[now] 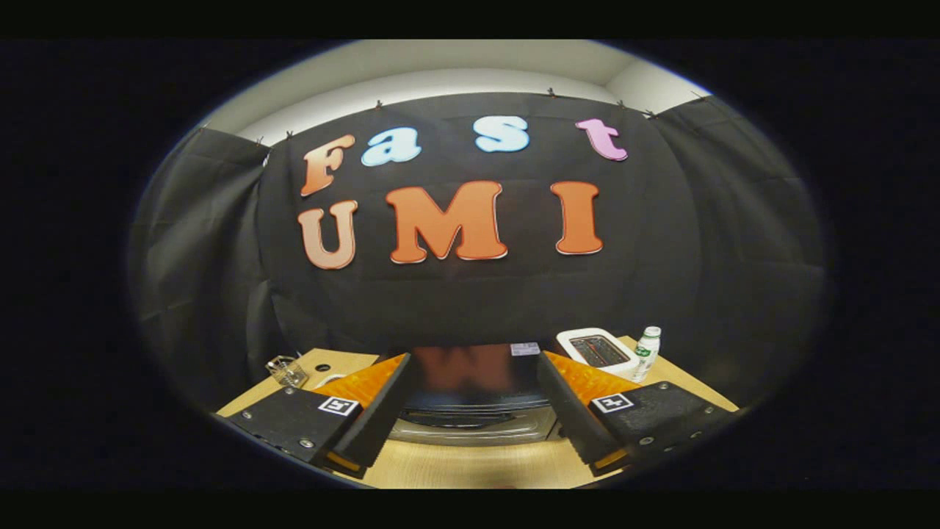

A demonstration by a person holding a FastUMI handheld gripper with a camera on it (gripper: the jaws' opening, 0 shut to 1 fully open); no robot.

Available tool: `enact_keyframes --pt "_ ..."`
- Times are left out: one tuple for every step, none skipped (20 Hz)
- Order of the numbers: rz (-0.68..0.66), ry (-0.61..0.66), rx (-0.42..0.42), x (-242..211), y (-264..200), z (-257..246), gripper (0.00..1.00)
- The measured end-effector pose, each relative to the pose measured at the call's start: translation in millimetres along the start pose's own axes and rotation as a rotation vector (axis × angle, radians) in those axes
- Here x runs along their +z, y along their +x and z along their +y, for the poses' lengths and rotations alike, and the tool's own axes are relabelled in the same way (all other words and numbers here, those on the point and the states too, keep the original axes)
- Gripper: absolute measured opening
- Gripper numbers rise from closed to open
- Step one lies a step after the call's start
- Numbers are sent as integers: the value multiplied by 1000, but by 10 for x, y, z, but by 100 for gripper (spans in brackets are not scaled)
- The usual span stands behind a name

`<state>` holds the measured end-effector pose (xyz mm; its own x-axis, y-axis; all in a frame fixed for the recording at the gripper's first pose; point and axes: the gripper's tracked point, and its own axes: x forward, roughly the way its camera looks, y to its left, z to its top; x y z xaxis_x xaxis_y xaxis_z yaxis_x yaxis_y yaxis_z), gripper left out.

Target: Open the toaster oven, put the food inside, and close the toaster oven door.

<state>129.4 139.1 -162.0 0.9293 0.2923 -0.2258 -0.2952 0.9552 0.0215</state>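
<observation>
The toaster oven [474, 389] stands on the wooden table [470, 463] just ahead of my gripper [470, 441], seen from above: a dark glossy top and a silver front with a dark handle bar below it. Its door looks closed. My fingers [378, 411] are spread wide apart, one on each side of the oven's width, with nothing between them. I cannot make out the food.
A white pop-up toaster [596, 351] and a small white bottle with a green label [647, 354] stand to the right, beyond the right finger. A clear glass object [286, 372] sits at the table's left corner. Black cloth closes off the back.
</observation>
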Motion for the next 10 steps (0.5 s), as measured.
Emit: enact_keyframes --pt "33 -12 1 -144 77 61 99" --pt "69 -25 3 -298 136 122 99" --pt "108 -35 5 -441 192 161 99" --pt "141 -45 3 -574 228 178 99" --pt "164 -53 2 -655 262 188 99" --pt "185 -56 1 -711 287 205 99" --pt "201 -59 6 -773 320 231 99" --pt "216 -67 4 -829 343 241 99" --pt "233 -77 0 -878 371 243 99" --pt "256 -82 -2 -952 377 236 99"
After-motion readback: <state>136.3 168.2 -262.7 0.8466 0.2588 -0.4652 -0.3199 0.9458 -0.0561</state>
